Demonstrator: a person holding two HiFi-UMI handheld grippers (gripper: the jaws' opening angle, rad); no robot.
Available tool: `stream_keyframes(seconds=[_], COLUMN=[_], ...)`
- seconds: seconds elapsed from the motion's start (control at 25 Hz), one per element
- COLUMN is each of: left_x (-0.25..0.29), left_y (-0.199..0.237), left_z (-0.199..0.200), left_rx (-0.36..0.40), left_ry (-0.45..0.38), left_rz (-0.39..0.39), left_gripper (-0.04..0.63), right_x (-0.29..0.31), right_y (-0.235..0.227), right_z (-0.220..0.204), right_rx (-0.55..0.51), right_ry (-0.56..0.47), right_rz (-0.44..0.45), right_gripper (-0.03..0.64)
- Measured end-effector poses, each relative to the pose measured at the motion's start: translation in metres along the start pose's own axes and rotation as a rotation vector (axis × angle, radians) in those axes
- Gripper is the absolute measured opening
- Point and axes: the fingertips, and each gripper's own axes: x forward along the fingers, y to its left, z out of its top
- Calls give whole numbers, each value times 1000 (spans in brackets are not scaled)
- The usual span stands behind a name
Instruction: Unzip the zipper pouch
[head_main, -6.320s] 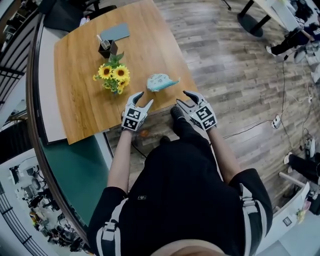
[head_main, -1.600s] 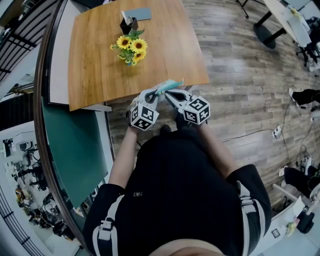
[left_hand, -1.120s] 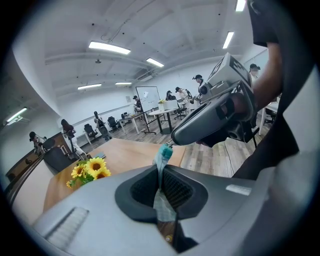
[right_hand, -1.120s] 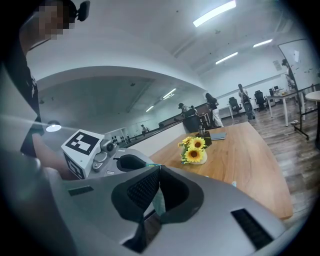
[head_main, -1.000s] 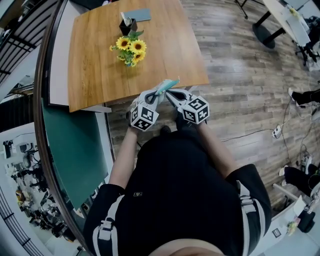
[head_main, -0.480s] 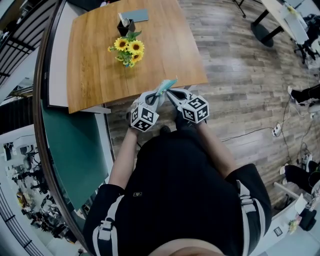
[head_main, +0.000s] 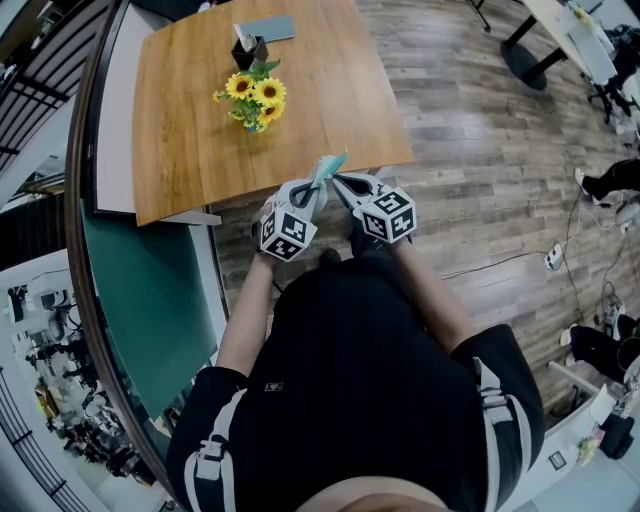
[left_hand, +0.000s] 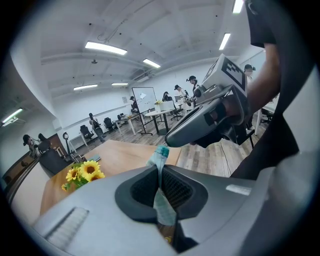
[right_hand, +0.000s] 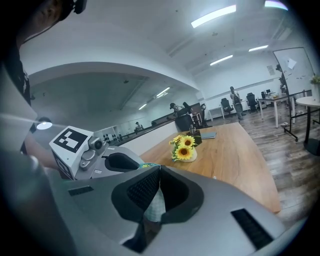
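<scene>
1. Since the earliest picture, the zipper pouch (head_main: 328, 168) has left the desk (head_main: 190, 150), where it lay near the sunflowers (head_main: 252, 97). Both grippers, then spread at the desk's near edge, have closed on it. Over the last half second hardly anything has shifted.
2. The left gripper (left_hand: 159, 169) has its jaws clenched on the pouch. Pale teal fabric is pinched between the pads, and one end pokes up past the tips.
3. The right gripper (right_hand: 159, 171) has its jaws clenched on the same pouch, with a fold of checked fabric hanging below the pads.
4. In the head view the two grippers point toward each other with their tips almost meeting. The pouch stands tilted between them, held in the air at the desk's near edge.
5. Farther back on the desk are the sunflowers, a dark holder (head_main: 248, 50) just behind them, and a grey-blue flat book (head_main: 270, 28) at the far edge.
6. Wood-plank floor (head_main: 480, 130) lies to the right of the desk.
</scene>
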Motion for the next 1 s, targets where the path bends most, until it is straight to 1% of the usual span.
stream_keyframes(seconds=[0.52, 0.8, 1.0], left_x=[6, 8, 6], left_y=[-5, -16, -20], left_z=[7, 15, 16], left_rx=[-13, 50, 62], left_ry=[2, -23, -37], left_rz=[-19, -74, -99], left_gripper=[8, 5, 5], right_x=[-6, -9, -15], right_y=[-8, -14, -26], right_z=[6, 5, 1], right_rx=[-12, -4, 19], right_ry=[-10, 16, 39], right_rz=[-65, -83, -114], right_gripper=[5, 5, 5])
